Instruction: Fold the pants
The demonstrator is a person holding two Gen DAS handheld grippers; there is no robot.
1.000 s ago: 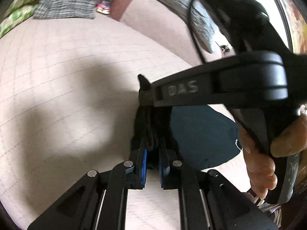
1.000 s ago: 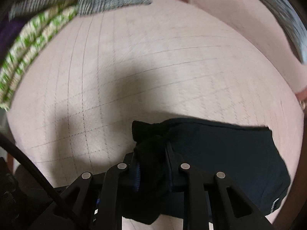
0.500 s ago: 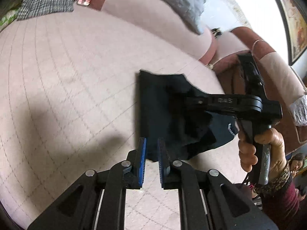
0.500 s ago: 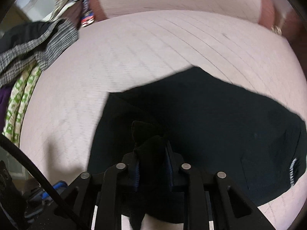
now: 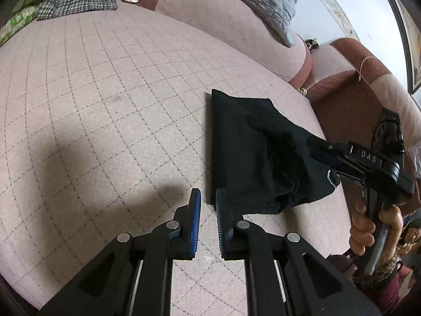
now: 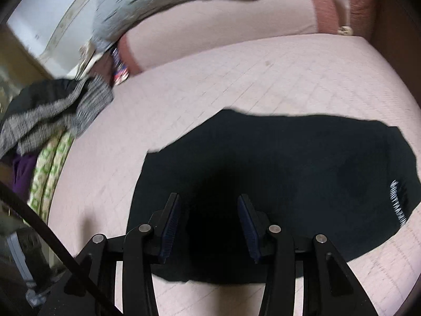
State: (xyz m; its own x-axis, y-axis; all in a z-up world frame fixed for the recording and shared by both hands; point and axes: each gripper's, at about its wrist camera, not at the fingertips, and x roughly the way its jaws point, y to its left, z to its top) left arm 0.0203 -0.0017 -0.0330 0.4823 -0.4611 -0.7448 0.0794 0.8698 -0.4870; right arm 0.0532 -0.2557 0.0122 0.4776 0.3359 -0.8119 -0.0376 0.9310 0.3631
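Note:
The black pants (image 5: 250,155) lie folded into a compact stack on the pink quilted sofa seat (image 5: 105,105). My left gripper (image 5: 208,202) is open and empty, just at the near left corner of the stack. My right gripper (image 6: 209,205) is open and empty, hovering over the near part of the pants (image 6: 302,163). It also shows in the left wrist view (image 5: 323,147), held in a hand over the right side of the stack. A white logo (image 6: 397,202) shows at the pants' right end.
A pile of other clothes, grey tweed (image 6: 52,110) and green patterned (image 6: 50,171), lies at the seat's left end. A grey cushion (image 5: 265,2) rests on the backrest. The brown armrest (image 5: 350,105) stands right of the pants.
Both grippers were shut on the black fabric a second ago and laid it over onto the pants. Both have since let go, opened and drawn back.

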